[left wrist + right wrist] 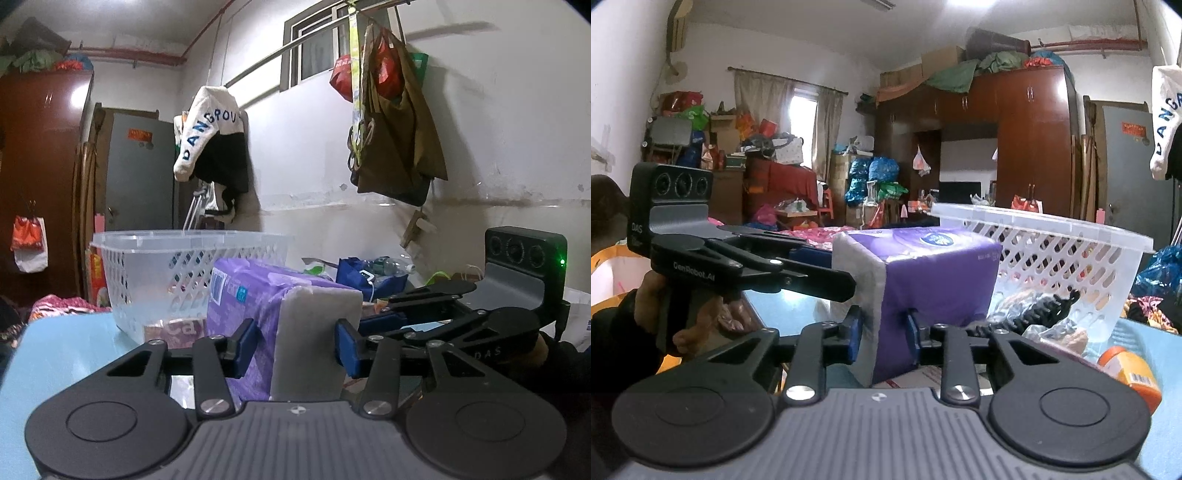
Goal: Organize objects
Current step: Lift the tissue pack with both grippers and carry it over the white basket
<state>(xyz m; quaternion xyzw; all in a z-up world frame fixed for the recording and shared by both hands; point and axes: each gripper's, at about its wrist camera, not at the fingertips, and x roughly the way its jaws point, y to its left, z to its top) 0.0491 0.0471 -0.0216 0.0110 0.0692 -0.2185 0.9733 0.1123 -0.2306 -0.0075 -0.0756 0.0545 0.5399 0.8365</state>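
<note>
A: Where's the purple tissue pack [258, 325]?

B: Off the blue table [70, 354], just in front of the white basket [155, 273]. The left hand-held gripper [295, 347] clamps one corner, the right hand-held gripper [882, 328] pinches another, denting the wrap.

A: So which step is this?

B: I'd say the carry toward the basket, both grips closed on the pack.

A: And next?

B: Likely lifting it over the rim, then letting go together. An orange bottle [1130, 373] and a black hair claw [1045, 306] lie near the basket.
</note>
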